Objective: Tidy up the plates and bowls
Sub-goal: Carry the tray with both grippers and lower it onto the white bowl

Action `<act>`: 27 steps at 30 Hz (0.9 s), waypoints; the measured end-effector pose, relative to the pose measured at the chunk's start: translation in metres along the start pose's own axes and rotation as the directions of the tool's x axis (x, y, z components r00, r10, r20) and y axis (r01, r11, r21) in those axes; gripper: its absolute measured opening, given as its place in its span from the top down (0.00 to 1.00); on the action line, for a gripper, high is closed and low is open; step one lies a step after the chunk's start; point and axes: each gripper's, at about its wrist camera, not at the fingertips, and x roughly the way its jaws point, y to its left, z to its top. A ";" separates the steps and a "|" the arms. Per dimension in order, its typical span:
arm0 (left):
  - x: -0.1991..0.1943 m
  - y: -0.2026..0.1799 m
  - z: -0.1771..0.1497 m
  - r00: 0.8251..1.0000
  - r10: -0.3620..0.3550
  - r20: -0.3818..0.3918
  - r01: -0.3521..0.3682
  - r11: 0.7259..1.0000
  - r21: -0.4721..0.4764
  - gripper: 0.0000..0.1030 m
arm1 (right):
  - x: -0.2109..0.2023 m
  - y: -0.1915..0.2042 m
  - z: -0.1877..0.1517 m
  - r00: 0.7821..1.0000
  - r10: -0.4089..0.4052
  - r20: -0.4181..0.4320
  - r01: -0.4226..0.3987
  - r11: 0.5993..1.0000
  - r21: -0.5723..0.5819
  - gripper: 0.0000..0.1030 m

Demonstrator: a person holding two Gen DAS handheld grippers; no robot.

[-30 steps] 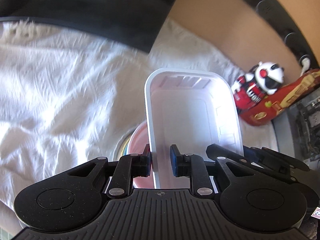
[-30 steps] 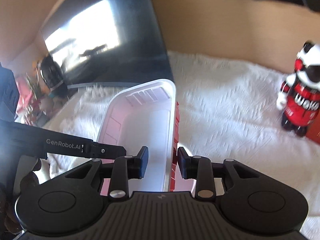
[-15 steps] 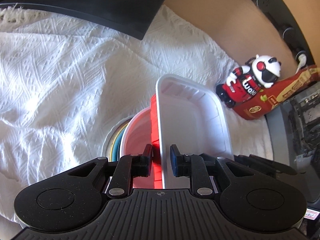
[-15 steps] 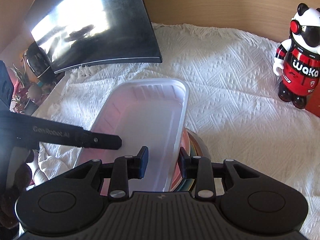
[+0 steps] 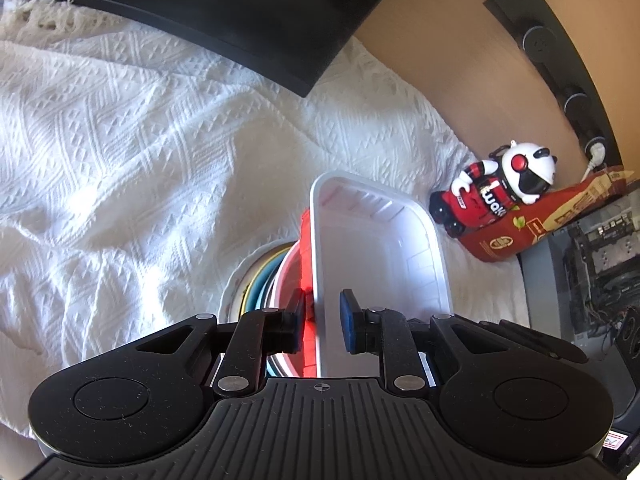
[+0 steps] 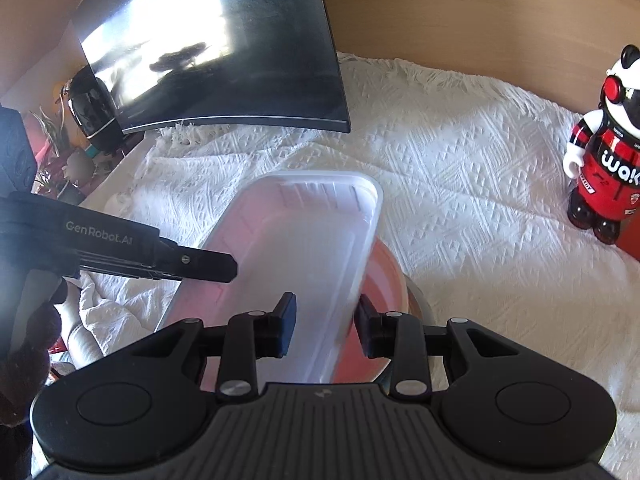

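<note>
Closest in the left wrist view, the left gripper [image 5: 322,318] is straddling the left wall of a white rectangular tray [image 5: 378,254]; its left pad is sitting against a red container [image 5: 306,240] nested under the tray, while its blue right pad is standing a little clear of the wall inside, so the jaws are reading as spread rather than pinching. In the right wrist view, the right gripper [image 6: 324,326] is straddling the tray's [image 6: 304,248] opposite wall, with visible gaps on both sides of the thin rim, so it too is looking spread.

The tray is thin, glossy and translucent white, with ribbed inner walls and rounded corners. It is sitting on a stack: the red container, then a pink bowl [image 6: 382,280], then blue and yellow rims on a white plate [image 5: 236,290], all resting on a white woven cloth [image 5: 132,168].

The cloth is lying bare around the stack to the left and ahead. Farther back, a dark curved monitor [image 6: 236,52] is standing at the cloth's far edge, and a panda figurine [image 6: 604,160] is standing well apart to the right.

Only the left view is showing the plate rims, a red box [image 5: 532,228] beside the figurine, and a wall switch panel [image 5: 560,64]. Only the right view is showing the other tool's arm [image 6: 120,244] reaching the tray's side.
</note>
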 end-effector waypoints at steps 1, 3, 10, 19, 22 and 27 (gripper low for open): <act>-0.002 0.001 0.001 1.000 -0.003 0.005 0.003 1.000 -0.007 0.79 | 0.000 0.000 0.000 1.000 -0.006 -0.001 0.006 1.000 0.001 0.69; -0.006 0.003 0.002 1.000 -0.004 0.017 0.004 1.000 -0.022 0.79 | -0.002 -0.002 0.000 1.000 -0.013 0.001 0.013 1.000 -0.001 0.69; -0.006 0.000 0.004 0.999 -0.036 -0.003 0.036 0.999 -0.024 0.79 | -0.007 -0.002 0.002 1.000 -0.013 0.009 0.013 1.000 -0.003 0.69; -0.002 -0.007 0.001 1.000 -0.020 -0.012 0.021 1.000 0.009 0.80 | -0.006 0.000 0.000 1.000 -0.009 -0.003 0.009 1.000 -0.005 0.67; -0.002 -0.008 0.000 1.000 -0.014 -0.013 0.014 1.000 0.017 0.80 | -0.005 -0.001 -0.002 1.000 -0.010 -0.009 0.010 1.000 0.001 0.67; -0.002 -0.009 -0.001 1.000 -0.016 -0.020 0.017 0.999 0.030 0.80 | -0.006 -0.001 -0.004 1.000 -0.009 -0.011 0.010 1.000 0.013 0.67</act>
